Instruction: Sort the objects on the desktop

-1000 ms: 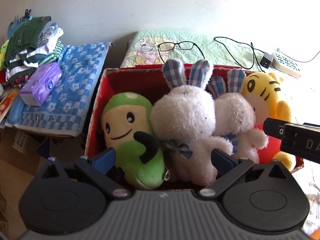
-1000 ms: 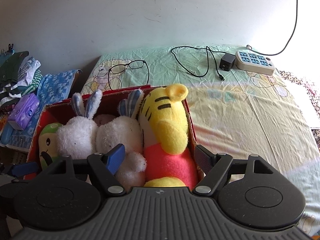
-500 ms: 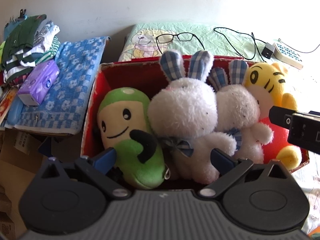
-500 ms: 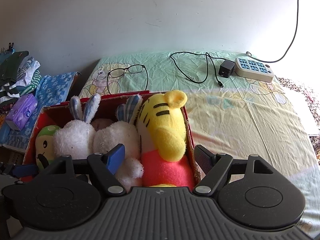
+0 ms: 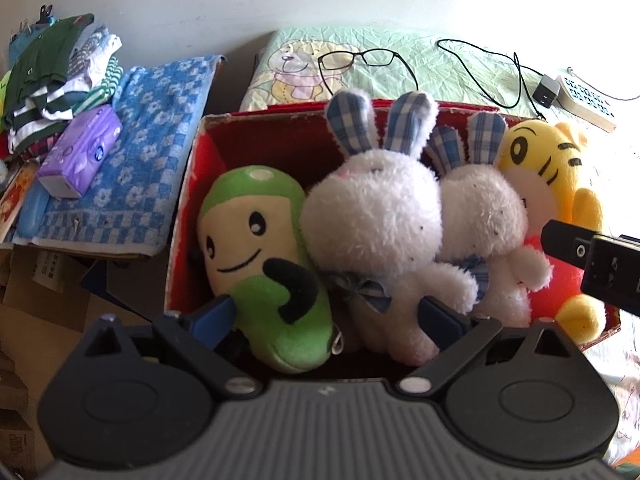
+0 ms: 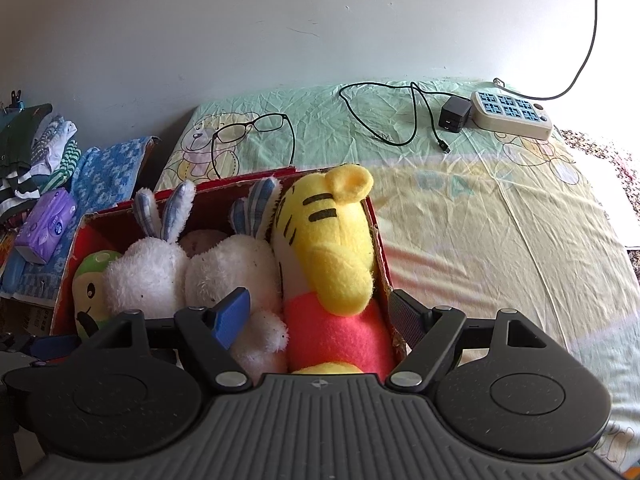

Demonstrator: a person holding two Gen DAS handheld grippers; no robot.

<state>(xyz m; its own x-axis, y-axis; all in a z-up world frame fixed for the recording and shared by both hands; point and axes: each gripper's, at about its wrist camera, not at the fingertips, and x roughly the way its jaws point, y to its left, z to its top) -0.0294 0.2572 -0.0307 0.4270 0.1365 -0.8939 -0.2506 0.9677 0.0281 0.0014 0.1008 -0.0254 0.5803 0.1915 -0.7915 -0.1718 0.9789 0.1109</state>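
Note:
A red cardboard box (image 5: 192, 184) (image 6: 240, 182) holds a green plush (image 5: 256, 248) (image 6: 90, 284), two white rabbits (image 5: 376, 216) (image 5: 480, 216) and a yellow tiger (image 5: 536, 160) (image 6: 328, 240). My left gripper (image 5: 326, 316) hangs over the box's near left part, its jaws closing. The green plush's lower body and the bigger rabbit's legs lie between its fingers, not squeezed. My right gripper (image 6: 318, 316) is open at the box's right end. The tiger's pink body and the box wall stand between its fingers, and the right finger is outside the wall.
Glasses (image 6: 252, 128), a black charger with cable (image 6: 454, 114) and a power strip (image 6: 512, 114) lie on the bedsheet beyond the box. Left of the box are a blue checked towel (image 5: 152, 144), a purple tissue pack (image 5: 80, 156), folded clothes (image 5: 52, 72) and cardboard boxes (image 5: 40, 300).
The left gripper has tipped slightly further down over the box and its fingers have drawn a little closer together. The right gripper has stayed put.

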